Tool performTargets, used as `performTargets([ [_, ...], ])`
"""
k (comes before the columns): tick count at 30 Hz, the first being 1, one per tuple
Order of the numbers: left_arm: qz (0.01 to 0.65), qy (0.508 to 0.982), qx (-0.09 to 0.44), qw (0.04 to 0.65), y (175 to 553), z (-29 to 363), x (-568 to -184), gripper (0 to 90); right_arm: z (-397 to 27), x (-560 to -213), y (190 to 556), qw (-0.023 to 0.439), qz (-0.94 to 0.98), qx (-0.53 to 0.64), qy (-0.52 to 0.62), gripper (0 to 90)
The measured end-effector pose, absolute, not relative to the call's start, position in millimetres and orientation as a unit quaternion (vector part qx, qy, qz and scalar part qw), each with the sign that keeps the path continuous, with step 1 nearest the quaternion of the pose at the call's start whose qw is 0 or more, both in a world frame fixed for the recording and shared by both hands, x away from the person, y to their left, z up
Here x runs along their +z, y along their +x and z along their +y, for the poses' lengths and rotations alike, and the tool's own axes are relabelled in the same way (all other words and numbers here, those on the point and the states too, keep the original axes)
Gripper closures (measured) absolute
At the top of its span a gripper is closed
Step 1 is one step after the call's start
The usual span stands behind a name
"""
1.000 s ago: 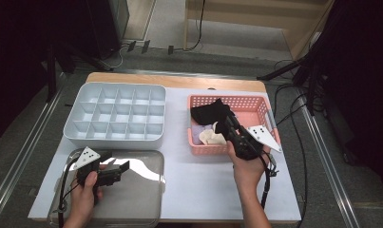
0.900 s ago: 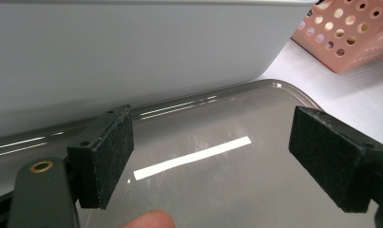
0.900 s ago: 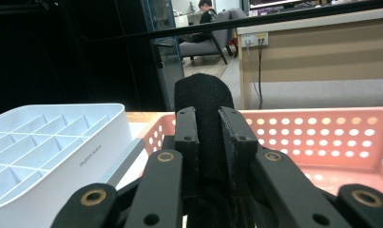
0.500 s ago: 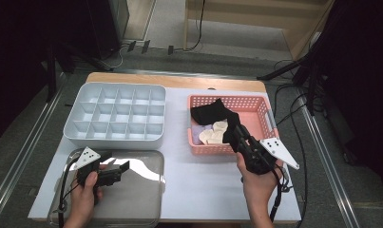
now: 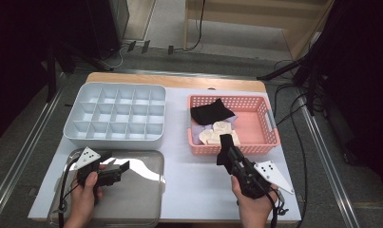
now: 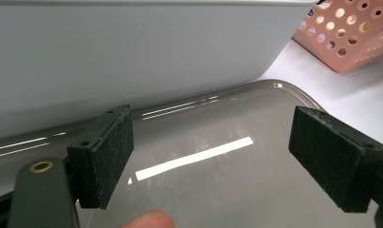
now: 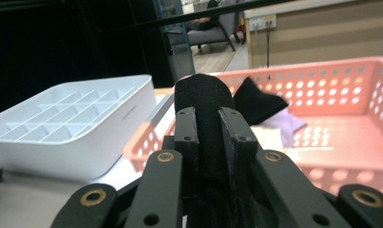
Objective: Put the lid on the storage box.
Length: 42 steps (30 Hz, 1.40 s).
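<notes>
My right gripper [image 5: 225, 153] is shut on a rolled black cloth [image 5: 225, 143], held just in front of the pink basket [image 5: 271, 129], over the white table. In the right gripper view the black cloth [image 7: 203, 92] stands up between the closed jaws of that gripper [image 7: 210, 124]. Still lying in the basket are another black cloth [image 5: 210, 113], cream pieces [image 5: 217, 134] and a purple piece [image 5: 196, 129]. My left gripper [image 5: 121, 167] hangs open over the shiny metal tray [image 5: 132, 202]; nothing lies between its pads [image 6: 108, 159].
A white compartment tray [image 5: 115, 114] with empty cells stands at the back left, right behind the metal tray [image 6: 217, 190]. Cables trail off the table's right side. The table's front edge is close to both hands.
My right gripper has drawn back out of the pink basket toward the table's front, carrying the black cloth. The left gripper has stayed still.
</notes>
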State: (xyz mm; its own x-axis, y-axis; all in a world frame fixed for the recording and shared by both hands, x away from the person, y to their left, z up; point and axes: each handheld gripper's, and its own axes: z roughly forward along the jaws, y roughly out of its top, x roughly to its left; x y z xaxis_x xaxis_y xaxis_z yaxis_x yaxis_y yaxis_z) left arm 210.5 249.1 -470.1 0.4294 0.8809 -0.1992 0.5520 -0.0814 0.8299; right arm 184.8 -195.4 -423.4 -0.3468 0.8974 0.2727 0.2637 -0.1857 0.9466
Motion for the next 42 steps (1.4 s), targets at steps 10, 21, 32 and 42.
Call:
performTargets([
  [10, 0.504, 0.711, 0.18, 0.456, 211, 249, -470, 16.1, -180, -449, 173, 0.248, 0.599, 0.573, 0.501, 79.1],
  [21, 0.502, 0.713, 0.178, 0.457, 211, 249, -470, 16.1, -170, -479, 172, 0.233, 0.616, 0.548, 0.516, 79.1],
  [32, 0.498, 0.715, 0.18, 0.456, 211, 248, -470, 16.2, -157, -489, 172, 0.212, 0.634, 0.54, 0.511, 75.0],
  [42, 0.498, 0.716, 0.18, 0.455, 211, 248, -470, 16.2, -153, -486, 171, 0.212, 0.636, 0.55, 0.499, 50.6],
])
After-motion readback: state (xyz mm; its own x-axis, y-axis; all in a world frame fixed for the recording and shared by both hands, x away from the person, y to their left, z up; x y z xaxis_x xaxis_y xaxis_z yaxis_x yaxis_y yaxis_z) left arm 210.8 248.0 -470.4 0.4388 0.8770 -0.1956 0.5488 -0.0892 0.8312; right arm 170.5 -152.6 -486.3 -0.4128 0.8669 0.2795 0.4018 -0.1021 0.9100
